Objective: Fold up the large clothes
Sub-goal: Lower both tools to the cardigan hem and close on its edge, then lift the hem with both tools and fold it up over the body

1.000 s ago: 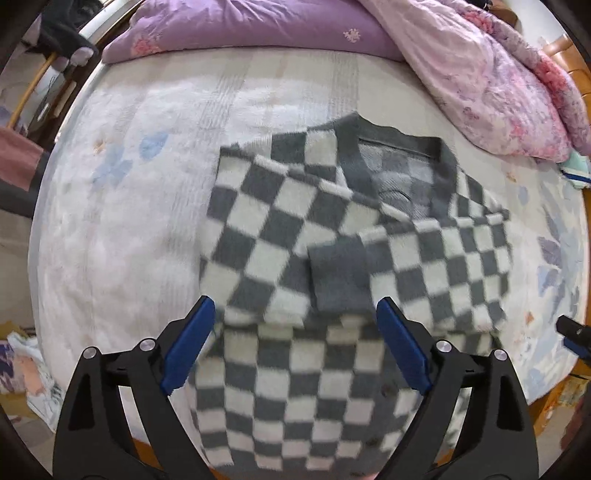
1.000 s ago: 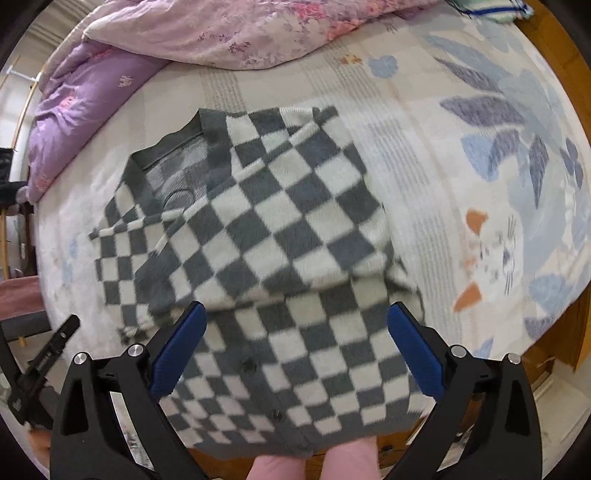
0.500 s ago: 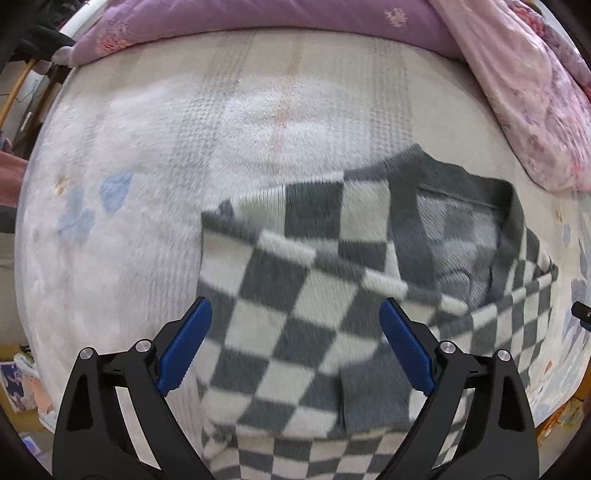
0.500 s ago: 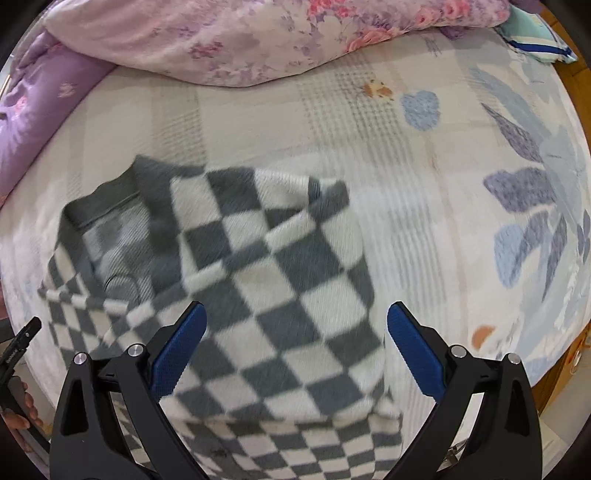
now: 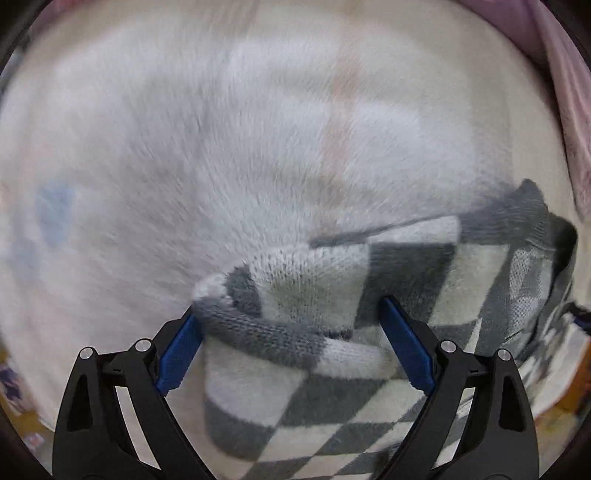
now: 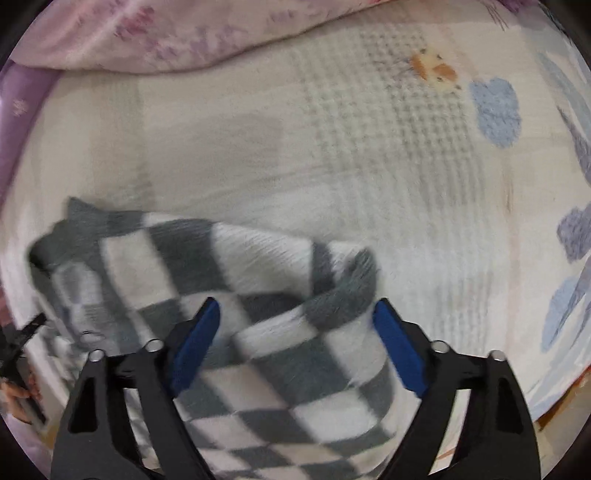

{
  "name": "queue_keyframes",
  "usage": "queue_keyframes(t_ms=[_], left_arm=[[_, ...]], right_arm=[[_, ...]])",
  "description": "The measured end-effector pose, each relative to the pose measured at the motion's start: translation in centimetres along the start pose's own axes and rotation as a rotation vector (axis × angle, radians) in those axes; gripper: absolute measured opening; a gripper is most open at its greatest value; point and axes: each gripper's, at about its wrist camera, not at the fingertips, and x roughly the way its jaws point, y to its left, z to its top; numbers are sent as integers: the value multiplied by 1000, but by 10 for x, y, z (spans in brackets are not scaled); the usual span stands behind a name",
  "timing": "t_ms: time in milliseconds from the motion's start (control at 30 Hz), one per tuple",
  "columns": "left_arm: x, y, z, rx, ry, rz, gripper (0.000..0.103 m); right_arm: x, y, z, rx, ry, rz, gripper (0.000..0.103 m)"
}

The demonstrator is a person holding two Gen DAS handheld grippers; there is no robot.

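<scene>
Left gripper [image 5: 291,345] low over checkered sweater [image 5: 332,295] shoulder, fingers spread, right gripper [image 6: 297,341] likewise, bedspread [image 6: 369,177] beneath

Open blanket [image 6: 369,166] ahead, quilt [image 6: 166,33] bordering beyond

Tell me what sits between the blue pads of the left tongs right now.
In the left wrist view, the folded shoulder corner of the checkered sweater lies between the pads of the left tongs, which are open around it.

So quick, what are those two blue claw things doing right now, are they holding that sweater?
Left gripper: open, straddling the checkered cardigan's shoulder corner, not clamped.
Right gripper: open, straddling the cardigan's other shoulder corner, not clamped.
</scene>
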Motion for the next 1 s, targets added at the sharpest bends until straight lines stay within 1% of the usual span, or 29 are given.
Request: queue_keyframes(t_ms=[33, 67, 100, 133, 167, 200, 233, 267, 300, 367, 533, 600, 700, 733, 833, 900, 933, 1000], left_arm=[[1, 4, 0, -15, -12, -23, 91], [1, 8, 0, -25, -21, -38, 86], [-3, 8, -1, -25, -35, -24, 80], [-6, 10, -2, -24, -45, -21, 62], [-12, 12, -3, -36, -55, -35, 46], [-16, 17, -4, -62, -53, -49, 40], [-18, 20, -5, -80, -53, -64, 31], [-21, 23, -6, -93, -57, -79, 28], [-24, 25, -8, -94, -64, -87, 27], [-33, 25, -14, -79, -88, -69, 26], [-60, 17, -26, -81, -133, -21, 25], [-71, 10, -32, -52, -148, 37, 24], [-94, -13, -47, 61, -184, 131, 23], [-99, -17, -51, 79, -193, 144, 23], [-120, -18, -71, 80, -228, 130, 22], [-134, -16, -89, 88, -251, 136, 21], [-135, -21, -98, 88, -260, 134, 21], [-153, -14, -115, 77, -282, 122, 20]], right_arm=[[8, -2, 2, -5, 14, -22, 64], [10, -3, 2, 1, 15, -20, 63], [11, -6, 4, 18, 11, -7, 62], [10, -10, 4, 42, 9, 6, 58], [8, -14, 4, 65, 5, 5, 44], [5, -20, 4, 100, 1, -5, 32], [3, -26, 3, 136, -1, 4, 28], [1, -31, 1, 163, -6, 23, 24], [-2, -36, -2, 185, -15, 45, 22], [-9, -42, -9, 206, -36, 70, 20], [-39, -41, -22, 214, -85, 41, 19], [-53, -39, -30, 220, -104, 27, 18], [-72, -39, -42, 236, -116, 22, 18], [-79, -38, -47, 235, -121, 24, 18], [-103, -41, -64, 203, -146, 19, 18], [-114, -43, -75, 191, -162, 33, 17], [-124, -46, -85, 181, -175, 35, 17], [-131, -30, -101, 177, -197, 37, 17]])
